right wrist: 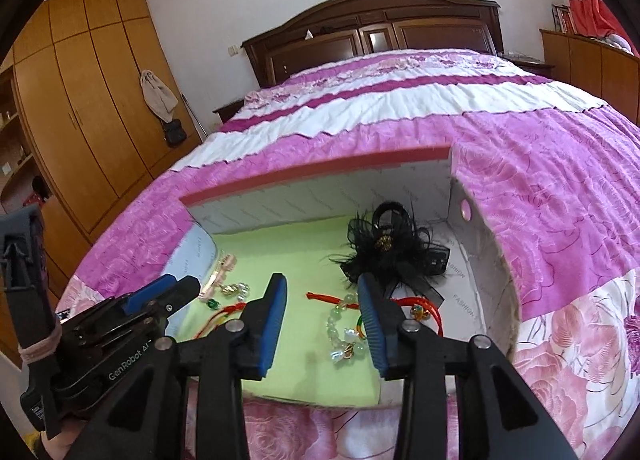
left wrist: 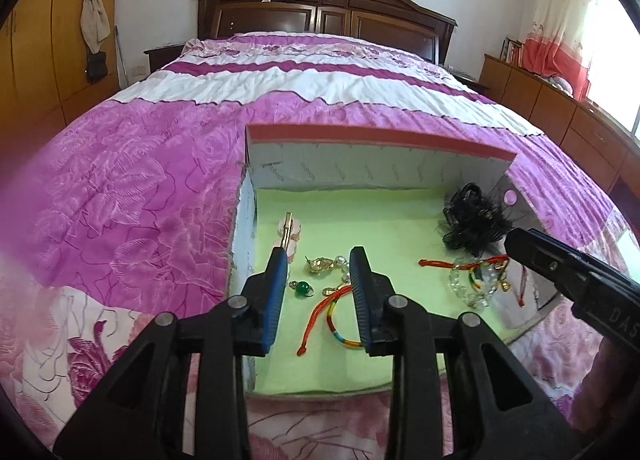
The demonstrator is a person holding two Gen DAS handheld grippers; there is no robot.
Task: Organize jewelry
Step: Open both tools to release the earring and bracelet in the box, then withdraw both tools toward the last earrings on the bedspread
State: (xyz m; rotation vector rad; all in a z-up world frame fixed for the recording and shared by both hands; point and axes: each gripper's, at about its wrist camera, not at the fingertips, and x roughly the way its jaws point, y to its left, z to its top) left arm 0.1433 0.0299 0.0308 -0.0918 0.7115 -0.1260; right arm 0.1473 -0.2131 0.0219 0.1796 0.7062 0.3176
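The room is bright with daylight. It comes in through the window [left wrist: 612, 72] on the right, which glows so white that nothing shows in it. The pink bedspread [left wrist: 140, 196] looks sharp in the middle. Both views bend like a fishbowl, with black corners. A pink blur smears the left edge of the left wrist view. Shadows are soft.

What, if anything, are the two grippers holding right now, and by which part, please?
Nothing is held. The left gripper and the right gripper are both open over the box, their fingers clear of the jewelry lying on its green lining.
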